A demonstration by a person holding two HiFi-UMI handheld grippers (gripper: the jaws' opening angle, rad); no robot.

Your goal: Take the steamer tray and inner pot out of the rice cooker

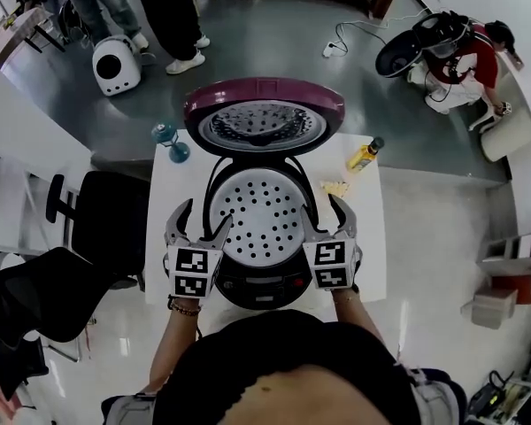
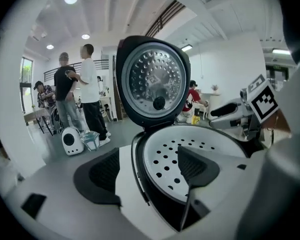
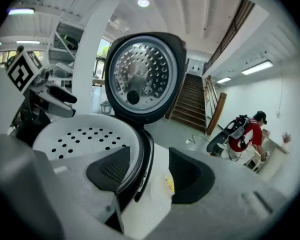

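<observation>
The rice cooker stands on a white table with its maroon lid swung up and back. A white perforated steamer tray sits in its mouth and hides the inner pot. My left gripper is open at the left rim. In the left gripper view one pad is outside the rim and the other is over the steamer tray. My right gripper is open at the right rim. The right gripper view shows the rim between its pads, with the steamer tray to the left.
A blue lantern-shaped object stands at the table's far left corner, and a yellow bottle at the far right with a small yellow item beside it. Black chairs stand left of the table. People stand and sit further back.
</observation>
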